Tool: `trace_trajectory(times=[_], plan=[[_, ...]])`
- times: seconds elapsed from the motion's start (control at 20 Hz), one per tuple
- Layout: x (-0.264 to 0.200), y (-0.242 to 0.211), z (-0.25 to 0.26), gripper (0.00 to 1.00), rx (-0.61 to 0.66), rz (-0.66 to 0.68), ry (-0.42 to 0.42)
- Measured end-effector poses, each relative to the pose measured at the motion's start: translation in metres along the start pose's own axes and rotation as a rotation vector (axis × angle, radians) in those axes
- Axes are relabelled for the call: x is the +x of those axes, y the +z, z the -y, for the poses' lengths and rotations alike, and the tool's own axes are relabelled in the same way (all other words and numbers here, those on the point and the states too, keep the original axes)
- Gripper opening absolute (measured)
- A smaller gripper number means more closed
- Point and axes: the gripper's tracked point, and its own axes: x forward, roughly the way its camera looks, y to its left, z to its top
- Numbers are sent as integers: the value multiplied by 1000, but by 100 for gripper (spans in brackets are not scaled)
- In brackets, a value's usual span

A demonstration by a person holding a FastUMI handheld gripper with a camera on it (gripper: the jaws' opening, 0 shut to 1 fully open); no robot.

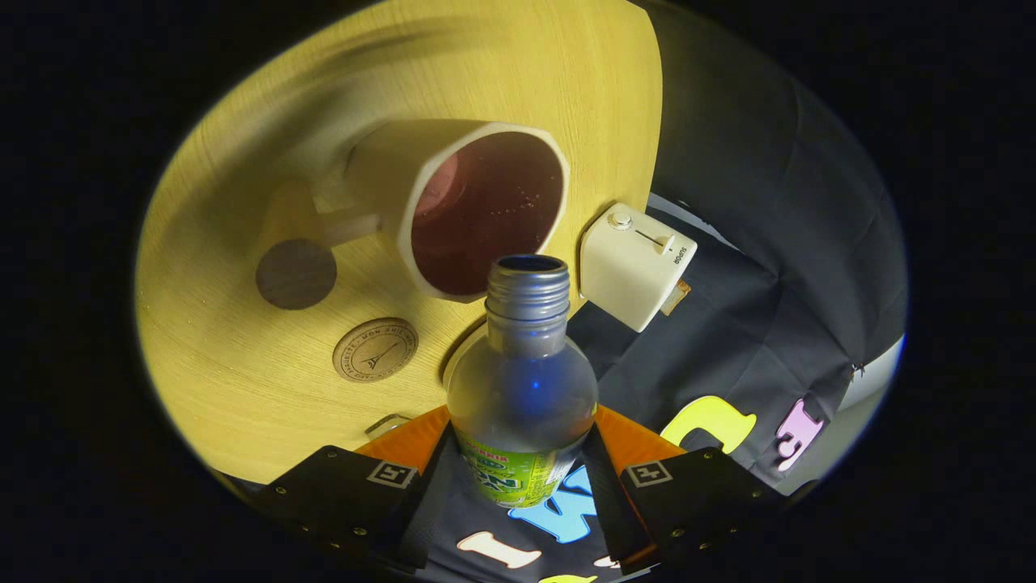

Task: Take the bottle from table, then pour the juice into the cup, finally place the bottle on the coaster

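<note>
My gripper [522, 478] is clamped on the uncapped bottle [522, 389], both fingers pressing its sides; its mouth points beyond them at the juice-filled cup [486, 212] on the tabletop [243, 389].

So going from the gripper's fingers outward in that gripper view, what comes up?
Gripper shut on the bottle → bottle's open mouth → cup holding dark juice, on the table.

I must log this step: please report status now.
Gripper shut on bottle, cap off, mouth at the cup rim. Cup holds dark juice. Coasters bare on table; white box beside cup.
</note>
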Motion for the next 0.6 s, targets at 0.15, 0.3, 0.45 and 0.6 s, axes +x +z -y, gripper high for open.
trace_trajectory(times=[0.15,0.3,0.45,0.6], plan=[[-1,1,-1,79,40,8,-15],[-3,2,-4,79,102,18,-11],[-8,5,2,79,150,38,-43],[-10,1,5,79,189,45,-69]])
